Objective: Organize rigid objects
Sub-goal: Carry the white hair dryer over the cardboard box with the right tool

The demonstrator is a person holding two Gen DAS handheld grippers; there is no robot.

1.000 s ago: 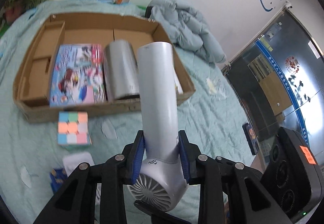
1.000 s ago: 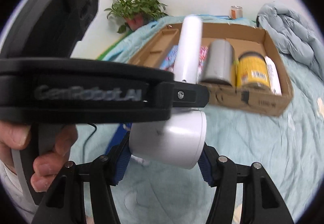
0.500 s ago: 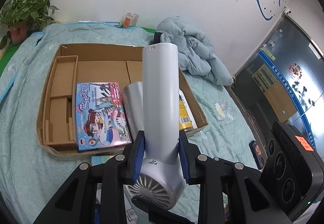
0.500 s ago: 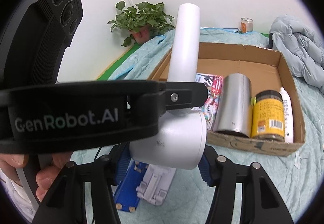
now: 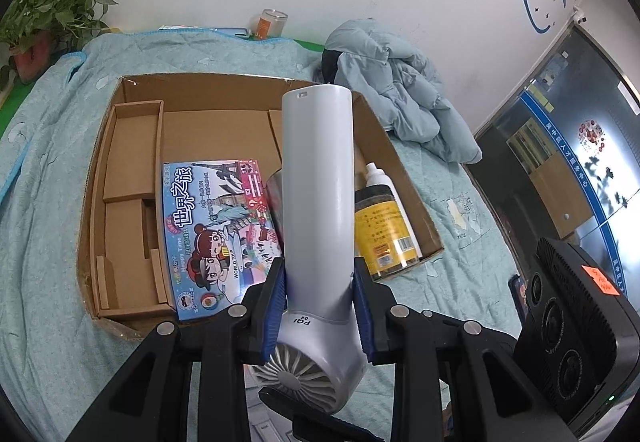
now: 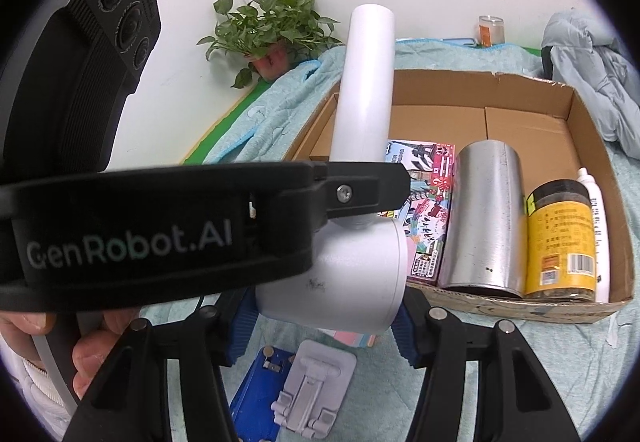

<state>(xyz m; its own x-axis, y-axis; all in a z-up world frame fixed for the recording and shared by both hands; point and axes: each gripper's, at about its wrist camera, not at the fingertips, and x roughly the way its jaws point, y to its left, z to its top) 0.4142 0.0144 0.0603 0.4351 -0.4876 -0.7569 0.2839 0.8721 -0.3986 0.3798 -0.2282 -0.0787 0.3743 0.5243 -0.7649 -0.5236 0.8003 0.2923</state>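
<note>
Ahead of both tongs, an open brown cardboard box [image 5: 384, 138] holds a colourful picture book [image 5: 216, 234], steel cylinder [image 6: 480, 218], yellow-labelled jar [image 6: 560, 242] and white bottle [image 6: 598, 226]. Left gripper [image 5: 320, 306] pinches the white hair dryer [image 5: 318, 202] handle; right gripper [image 6: 324, 326] clamps its barrel.

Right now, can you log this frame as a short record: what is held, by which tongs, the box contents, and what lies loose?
held item: hair dryer
left tongs: shut on its handle
right tongs: shut on its barrel
destination: cardboard box on teal bedspread
in box: picture book, metal cylinder, yellow-label jar, white bottle
loose on bedspread: white phone stand
</note>
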